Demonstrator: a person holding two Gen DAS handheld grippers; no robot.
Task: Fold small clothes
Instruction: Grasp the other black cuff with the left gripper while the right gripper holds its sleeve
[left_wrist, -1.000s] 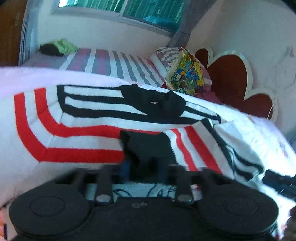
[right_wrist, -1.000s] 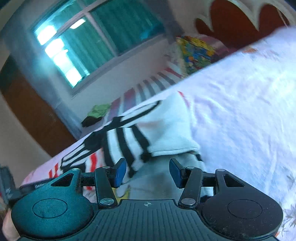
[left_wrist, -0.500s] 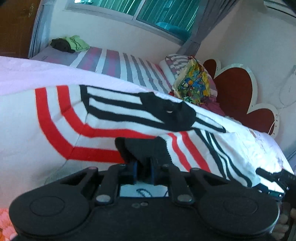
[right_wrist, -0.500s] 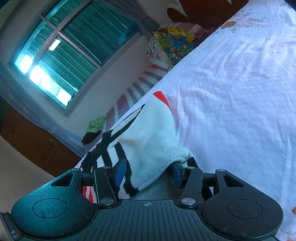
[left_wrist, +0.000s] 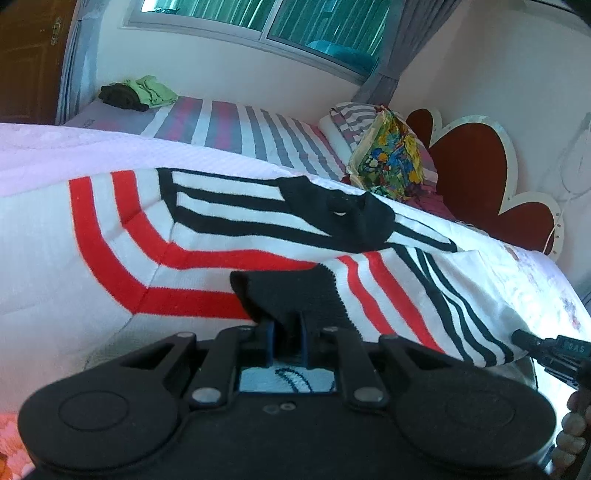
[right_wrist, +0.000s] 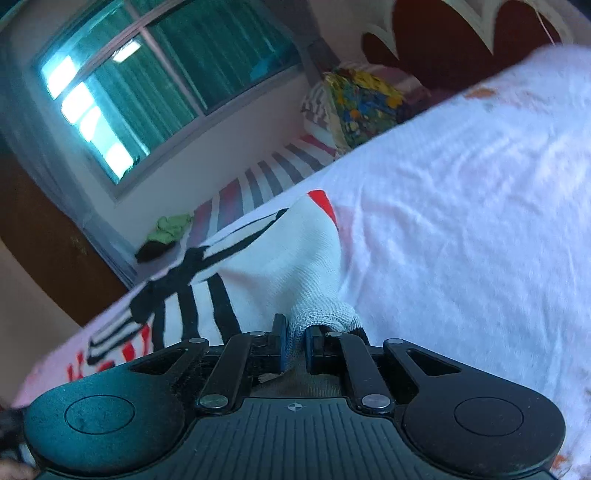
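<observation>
A small white knit garment (left_wrist: 122, 229) with red and black stripes lies spread on the white bed sheet (right_wrist: 461, 221). In the left wrist view my left gripper (left_wrist: 287, 334) is shut on the garment's black hem flap (left_wrist: 291, 291) at its near edge. In the right wrist view my right gripper (right_wrist: 295, 343) is closing, its blue pads pinching the garment's white ribbed edge (right_wrist: 321, 314); the striped part (right_wrist: 199, 295) runs off to the left. The right gripper's tip (left_wrist: 543, 345) also shows at the garment's right corner, held by a hand (left_wrist: 572, 432).
A second bed with a striped cover (left_wrist: 236, 125) lies beyond, with green and dark clothes (left_wrist: 136, 94) on it and a colourful cushion (left_wrist: 388, 158). A red scalloped headboard (left_wrist: 476, 173) stands at the right, a window (right_wrist: 166, 85) behind.
The right gripper's jaws went from wide apart around the white edge to pinched on it. The left gripper kept its hold on the black hem; the garment barely shifted.
</observation>
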